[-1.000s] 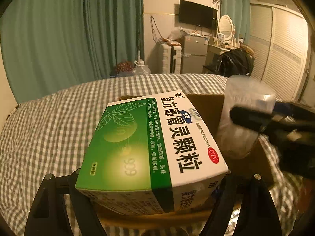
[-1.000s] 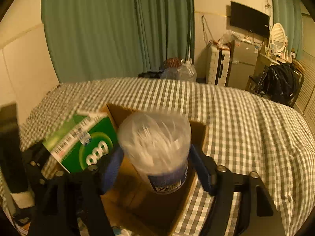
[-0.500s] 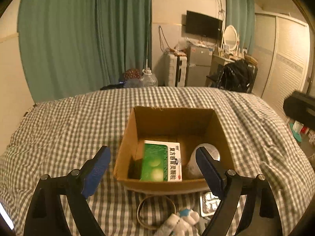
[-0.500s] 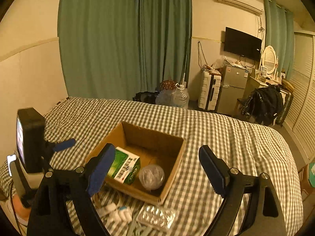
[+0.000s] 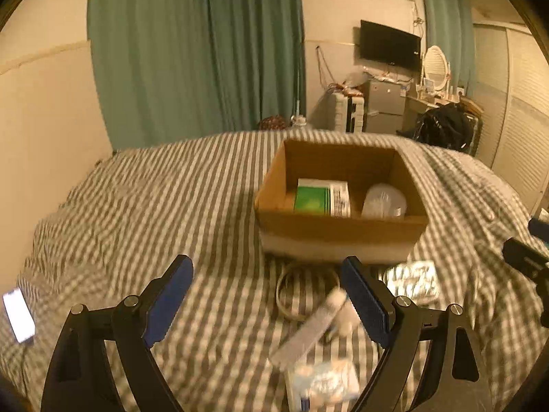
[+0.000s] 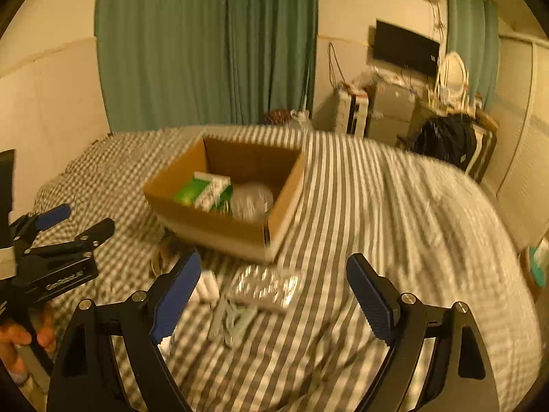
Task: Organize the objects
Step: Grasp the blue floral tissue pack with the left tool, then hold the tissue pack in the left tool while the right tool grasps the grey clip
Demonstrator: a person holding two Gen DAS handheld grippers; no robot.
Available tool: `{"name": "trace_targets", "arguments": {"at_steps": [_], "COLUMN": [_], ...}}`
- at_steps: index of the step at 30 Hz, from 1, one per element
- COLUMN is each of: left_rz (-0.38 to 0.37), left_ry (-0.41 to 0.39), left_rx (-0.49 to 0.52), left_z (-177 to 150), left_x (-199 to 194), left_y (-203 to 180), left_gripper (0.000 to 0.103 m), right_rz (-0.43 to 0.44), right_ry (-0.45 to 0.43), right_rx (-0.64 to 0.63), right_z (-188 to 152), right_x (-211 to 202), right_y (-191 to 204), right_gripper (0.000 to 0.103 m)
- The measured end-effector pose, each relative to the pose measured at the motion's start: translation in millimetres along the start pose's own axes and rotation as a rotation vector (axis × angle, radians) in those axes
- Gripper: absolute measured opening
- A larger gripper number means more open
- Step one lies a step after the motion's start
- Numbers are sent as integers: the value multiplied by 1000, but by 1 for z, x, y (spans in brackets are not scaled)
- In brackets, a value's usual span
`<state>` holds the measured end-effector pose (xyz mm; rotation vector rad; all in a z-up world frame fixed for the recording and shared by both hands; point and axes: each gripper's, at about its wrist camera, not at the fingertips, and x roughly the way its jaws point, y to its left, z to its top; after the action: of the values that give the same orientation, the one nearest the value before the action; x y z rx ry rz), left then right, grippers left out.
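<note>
An open cardboard box (image 5: 338, 230) (image 6: 212, 221) sits on the checked bedspread. Inside it lie a green and white medicine box (image 5: 320, 197) (image 6: 204, 192) and a clear plastic tub of cotton swabs (image 5: 382, 202) (image 6: 252, 199). In front of the box lie a cable ring (image 5: 298, 292), a white tube (image 5: 308, 331), a foil blister pack (image 5: 411, 279) (image 6: 266, 286) and a small pack (image 5: 322, 386). My left gripper (image 5: 267, 304) hangs open above these loose items. My right gripper (image 6: 272, 298) is open too, over the blister pack. Both views are blurred.
A lit phone (image 5: 19, 314) lies on the bed at the far left. The left gripper tool (image 6: 51, 257) and a hand (image 6: 20, 340) show at the left of the right wrist view. Green curtains, a fridge and a black bag stand beyond the bed.
A second ago each gripper held its item over the box; both items now lie inside. Both grippers have opened and pulled back, lower toward the loose items.
</note>
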<state>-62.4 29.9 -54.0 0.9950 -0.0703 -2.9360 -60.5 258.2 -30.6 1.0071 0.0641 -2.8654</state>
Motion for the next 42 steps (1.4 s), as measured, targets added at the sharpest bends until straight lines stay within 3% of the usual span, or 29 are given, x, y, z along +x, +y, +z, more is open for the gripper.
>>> {"name": "trace_targets", "arguments": {"at_steps": [4, 9, 13, 19, 21, 24, 30, 38, 42], "left_rz": [-9, -29, -87, -100, -120, -168, -177, -104, -92], "left_ry": [46, 158, 197, 219, 245, 219, 150, 102, 120], "left_rx": [-24, 13, 44, 115, 114, 99, 30, 16, -5], "left_z": [-39, -81, -99, -109, -113, -109, -86, -74, -78], "left_x": [7, 29, 38, 51, 58, 57, 45, 49, 59], "left_y": [-9, -28, -44, -55, -51, -40, -11, 24, 40], "left_gripper": [91, 91, 91, 91, 83, 79, 78, 78, 78], "right_rz": [-7, -19, -31, -52, -57, -47, -22, -21, -78], "right_ry": [73, 129, 145, 171, 175, 193, 250, 329, 337], "right_rx": [31, 29, 41, 53, 49, 57, 58, -13, -64], "right_z": [-37, -56, -62, -62, -63, -65, -70, -74, -71], "right_x": [29, 50, 58, 64, 65, 71, 93, 135, 153], "right_y": [-2, -1, -4, -5, -3, 2, 17, 50, 60], "right_gripper": [87, 87, 87, 87, 87, 87, 87, 87, 82]}}
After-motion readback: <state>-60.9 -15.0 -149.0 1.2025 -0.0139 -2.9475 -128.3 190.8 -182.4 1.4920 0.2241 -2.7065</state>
